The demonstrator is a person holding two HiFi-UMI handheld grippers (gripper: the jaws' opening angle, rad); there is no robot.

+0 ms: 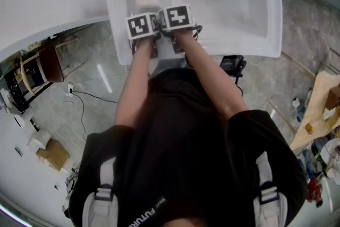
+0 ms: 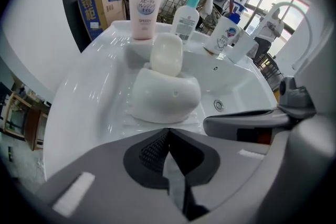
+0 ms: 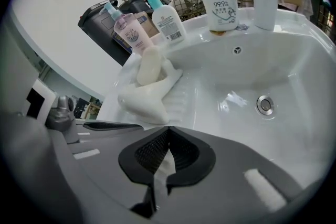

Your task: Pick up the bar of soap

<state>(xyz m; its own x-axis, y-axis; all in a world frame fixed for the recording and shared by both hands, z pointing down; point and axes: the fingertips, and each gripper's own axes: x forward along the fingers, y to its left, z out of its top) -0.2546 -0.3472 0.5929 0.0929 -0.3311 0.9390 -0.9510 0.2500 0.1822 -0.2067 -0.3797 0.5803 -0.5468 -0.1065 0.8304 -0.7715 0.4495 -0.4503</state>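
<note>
Both grippers are held side by side over the near rim of the white ceramic sink (image 1: 244,2).

Left gripper (image 2: 168,131): jaws closed tip to tip, nothing between them. Right gripper (image 3: 168,131): the same, pads meeting, empty.

The pale cream oval bar of soap (image 2: 167,54) stands on edge in a white moulded soap dish (image 2: 163,97) on the sink's left ledge. It is ahead of both grippers and apart from them.

A pink pump bottle (image 2: 143,5) and a small white bottle with a teal cap (image 2: 186,21) stand along the sink's back ledge, behind the soap. A white pump bottle with a blue label (image 3: 220,0) stands at the sink's back centre.

The metal drain (image 3: 265,104) sits in the sink's bowl.
</note>
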